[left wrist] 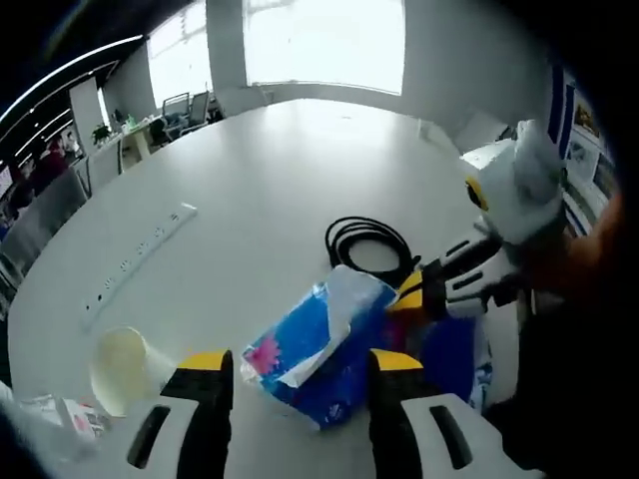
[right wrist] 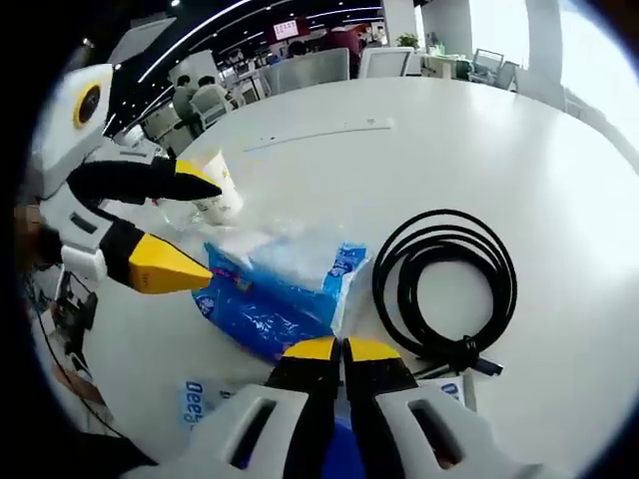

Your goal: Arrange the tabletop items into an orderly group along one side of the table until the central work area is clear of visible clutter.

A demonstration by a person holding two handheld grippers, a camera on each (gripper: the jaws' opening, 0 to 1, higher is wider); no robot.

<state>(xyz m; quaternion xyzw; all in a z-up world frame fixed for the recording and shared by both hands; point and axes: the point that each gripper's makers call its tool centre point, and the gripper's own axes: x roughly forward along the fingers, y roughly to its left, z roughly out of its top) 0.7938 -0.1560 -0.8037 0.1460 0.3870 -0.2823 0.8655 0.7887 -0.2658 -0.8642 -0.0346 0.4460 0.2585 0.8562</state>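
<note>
left tool [left wrist: 300, 384]: spread wide around the tissue pack [left wrist: 315, 354]
right tool [right wrist: 342, 351]: clenched, nothing seen between its tips
advice: squeeze the pack mid-body, gently

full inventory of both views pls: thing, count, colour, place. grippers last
tissue pack: 1, blue with white tissue sticking out, near table edge between the grippers
cable coil: 1, black, beside the tissue pack
paper cup: 1, pale cream, on its side, left of the tissue pack in the left gripper view
power strip: 1, white, long, lying farther out on the table
blue printed packet: 1, blue and white, at the table edge under the right gripper; kind unclear
table: 1, white, rounded
office chairs: several, dark, beyond the table by the windows
left gripper: 1, yellow-tipped, open around the tissue pack
right gripper: 1, yellow-tipped, jaws together
</note>
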